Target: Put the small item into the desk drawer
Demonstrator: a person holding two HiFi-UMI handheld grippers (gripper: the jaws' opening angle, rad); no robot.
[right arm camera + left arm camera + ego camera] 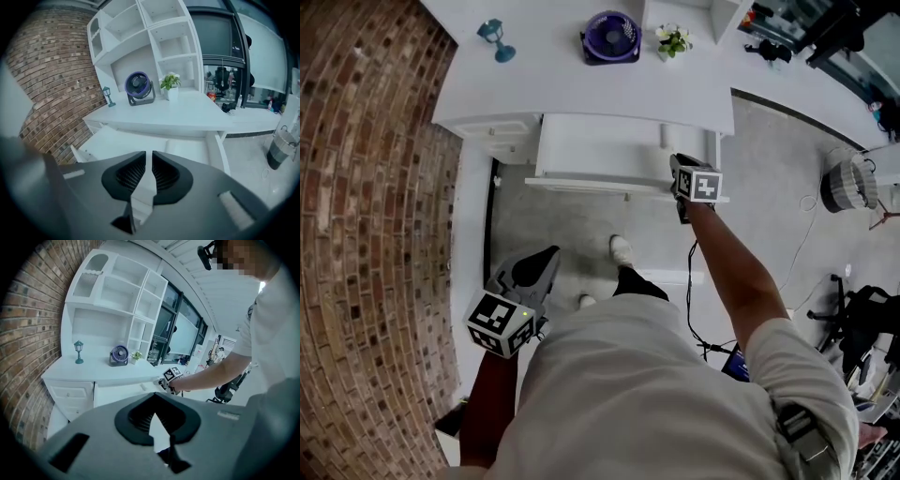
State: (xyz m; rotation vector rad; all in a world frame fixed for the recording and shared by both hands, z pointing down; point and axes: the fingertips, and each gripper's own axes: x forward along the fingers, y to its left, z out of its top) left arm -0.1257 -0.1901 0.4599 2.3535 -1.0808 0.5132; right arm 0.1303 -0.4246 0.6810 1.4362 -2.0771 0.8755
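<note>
In the head view a brick wall (366, 187) fills nine o'clock, hard against the left edge of the white desk (581, 89). A teal lantern ornament (495, 39) stands on the desk at eleven o'clock. The left gripper (546, 258) hangs low at seven o'clock beside the person's leg. Its cube shows a black-and-white square marker, and in its own view the left gripper (154, 401) has its tips touching with nothing between them. At twelve o'clock on the desktop a purple fan (611, 37) sits just left of a potted plant (672, 39). Below them the drawer (581, 181) stands open, its front edge toward the person, with bare grey floor (572, 216) between that edge and the feet. A small white item (664, 137), possibly the task's piece though too small to be sure, lies at the drawer's right end near the back. The right gripper (678, 167), with a second marker, hovers over the drawer's right front corner; in its own view the right gripper (149, 157) shows only a thin slit between empty pads. At three o'clock the floor runs clear to a basket (848, 183).
</note>
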